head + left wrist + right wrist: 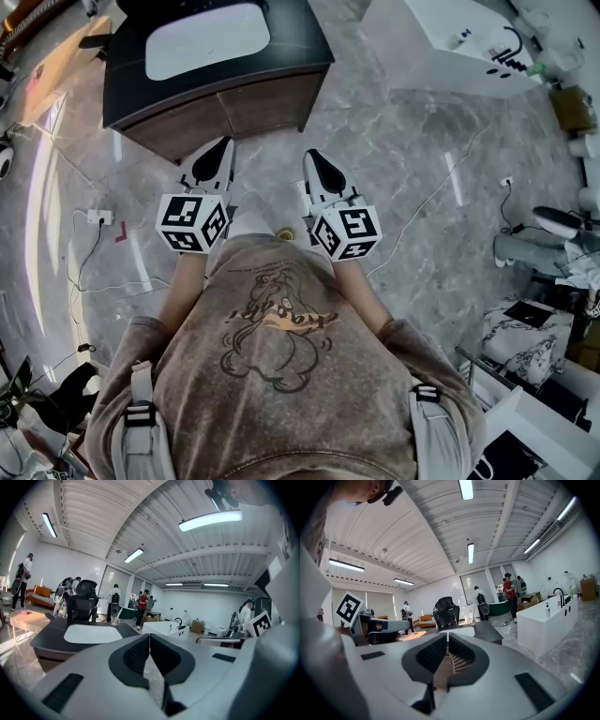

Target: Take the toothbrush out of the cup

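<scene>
Beyond left gripper (225, 143), dark cabinet (239, 105), white basin (206, 42)

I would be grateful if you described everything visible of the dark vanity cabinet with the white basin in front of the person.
The dark vanity cabinet is a low, box-shaped unit with a thick black top and a brown, wood-look front that a seam splits into two doors. A white rounded-rectangular basin is sunk into the top and looks empty. The unit stands upright on the glossy grey marbled floor, ahead of the person, who does not touch it.
</scene>
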`<state>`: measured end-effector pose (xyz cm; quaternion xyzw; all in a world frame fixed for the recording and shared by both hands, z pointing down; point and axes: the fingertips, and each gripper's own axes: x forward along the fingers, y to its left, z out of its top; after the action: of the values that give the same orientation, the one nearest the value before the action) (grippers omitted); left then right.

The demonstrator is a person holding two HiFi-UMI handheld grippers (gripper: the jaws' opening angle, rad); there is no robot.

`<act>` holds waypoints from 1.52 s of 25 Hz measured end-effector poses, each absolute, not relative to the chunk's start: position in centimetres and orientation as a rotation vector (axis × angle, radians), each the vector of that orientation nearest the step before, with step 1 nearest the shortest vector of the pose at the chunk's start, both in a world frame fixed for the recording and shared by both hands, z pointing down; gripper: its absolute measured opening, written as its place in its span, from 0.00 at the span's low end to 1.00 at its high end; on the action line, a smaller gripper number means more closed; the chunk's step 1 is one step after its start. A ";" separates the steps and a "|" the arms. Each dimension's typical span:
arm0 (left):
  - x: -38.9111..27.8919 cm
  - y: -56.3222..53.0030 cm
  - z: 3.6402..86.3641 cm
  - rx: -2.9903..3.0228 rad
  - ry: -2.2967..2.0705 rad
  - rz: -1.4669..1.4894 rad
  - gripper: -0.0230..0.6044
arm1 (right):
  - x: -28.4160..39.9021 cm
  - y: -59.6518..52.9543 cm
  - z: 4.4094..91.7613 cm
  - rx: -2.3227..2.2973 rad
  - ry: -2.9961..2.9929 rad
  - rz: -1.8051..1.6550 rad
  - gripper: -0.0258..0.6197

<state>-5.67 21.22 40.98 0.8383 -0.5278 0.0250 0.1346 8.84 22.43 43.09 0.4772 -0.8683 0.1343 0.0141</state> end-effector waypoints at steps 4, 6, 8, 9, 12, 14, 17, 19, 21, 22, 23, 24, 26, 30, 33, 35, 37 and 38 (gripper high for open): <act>-5.8 20.3 41.2 2.418 -1.550 0.074 0.06 | 8.8 21.2 43.3 1.459 -2.711 0.412 0.08; -6.0 19.6 41.4 2.410 -1.561 0.068 0.06 | 8.8 20.4 43.5 1.453 -2.710 0.410 0.08; -6.0 18.8 41.5 2.409 -1.563 0.064 0.06 | 9.0 19.7 43.8 1.457 -2.703 0.418 0.08; -5.9 18.4 41.5 2.411 -1.561 0.063 0.06 | 9.1 19.4 44.0 1.462 -2.699 0.422 0.08; -5.8 17.1 41.5 2.417 -1.559 0.062 0.06 | 9.2 18.2 44.1 1.474 -2.694 0.428 0.08; -5.6 16.2 41.6 2.418 -1.556 0.062 0.06 | 9.3 17.5 44.1 1.474 -2.693 0.429 0.08; -5.3 14.7 41.8 2.421 -1.547 0.063 0.06 | 9.3 16.3 44.4 1.465 -2.687 0.433 0.08; -5.2 13.7 41.9 2.422 -1.542 0.065 0.06 | 9.3 15.3 44.6 1.464 -2.682 0.440 0.08; -5.2 12.5 42.1 2.418 -1.540 0.067 0.06 | 9.3 14.2 44.9 1.465 -2.679 0.447 0.08; -5.2 11.9 42.3 2.417 -1.539 0.068 0.06 | 9.4 13.6 45.0 1.465 -2.677 0.450 0.08; -5.2 11.2 42.4 2.416 -1.538 0.070 0.06 | 9.4 12.9 45.1 1.466 -2.676 0.452 0.08; -5.2 10.4 42.5 2.415 -1.537 0.072 0.06 | 9.4 12.1 45.2 1.469 -2.674 0.454 0.08; -5.3 8.8 42.6 2.413 -1.533 0.079 0.06 | 9.4 10.4 45.3 1.476 -2.670 0.462 0.08; -5.5 5.3 42.4 2.412 -1.532 0.083 0.06 | 9.1 7.1 45.1 1.467 -2.672 0.462 0.08; -5.8 2.7 42.4 2.408 -1.528 0.083 0.06 | 8.9 4.4 45.0 1.465 -2.669 0.467 0.08; -6.1 1.0 42.4 2.405 -1.524 0.083 0.06 | 8.6 2.6 44.8 1.466 -2.663 0.467 0.08; -6.3 -0.7 42.1 2.404 -1.520 0.083 0.06 | 8.3 0.8 44.5 1.467 -2.659 0.464 0.08; -6.5 -1.5 41.9 2.407 -1.518 0.083 0.06 | 8.1 0.0 44.3 1.468 -2.657 0.462 0.08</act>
<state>-6.47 -1.50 41.94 0.8364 -0.5273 0.0288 0.1467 8.15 0.03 44.33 0.4778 -0.8648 0.1504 0.0352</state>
